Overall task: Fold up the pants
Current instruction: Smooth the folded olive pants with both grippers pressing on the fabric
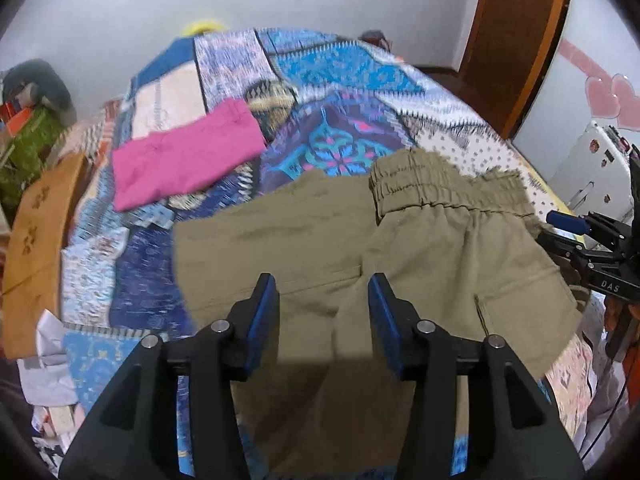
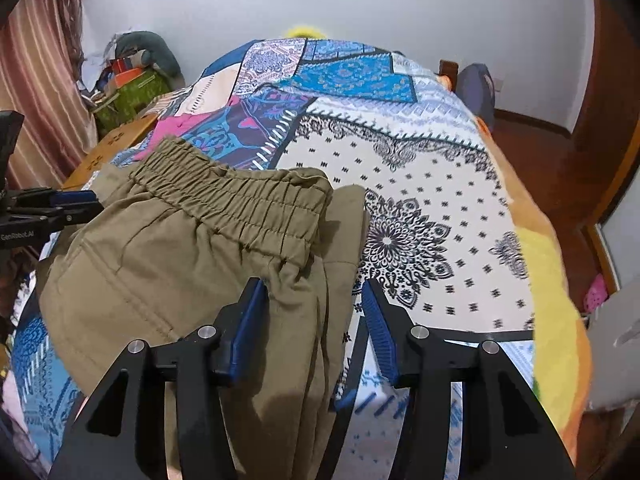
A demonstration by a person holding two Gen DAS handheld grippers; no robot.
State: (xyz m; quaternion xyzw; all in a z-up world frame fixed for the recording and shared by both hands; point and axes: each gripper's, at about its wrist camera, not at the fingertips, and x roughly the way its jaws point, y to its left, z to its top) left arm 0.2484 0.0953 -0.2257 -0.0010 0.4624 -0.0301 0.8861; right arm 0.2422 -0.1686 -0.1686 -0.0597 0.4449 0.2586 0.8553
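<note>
While the khaki pants (image 1: 320, 240) lie bunched on the bed (image 2: 440, 184), waistband away, both the left gripper (image 1: 323, 294) and right gripper (image 2: 314, 300) hover spread, right one nearer the waistband.

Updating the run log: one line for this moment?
khaki elastic-waist pants partly folded on patchwork bedspread | left tongs open | right tongs open
</note>
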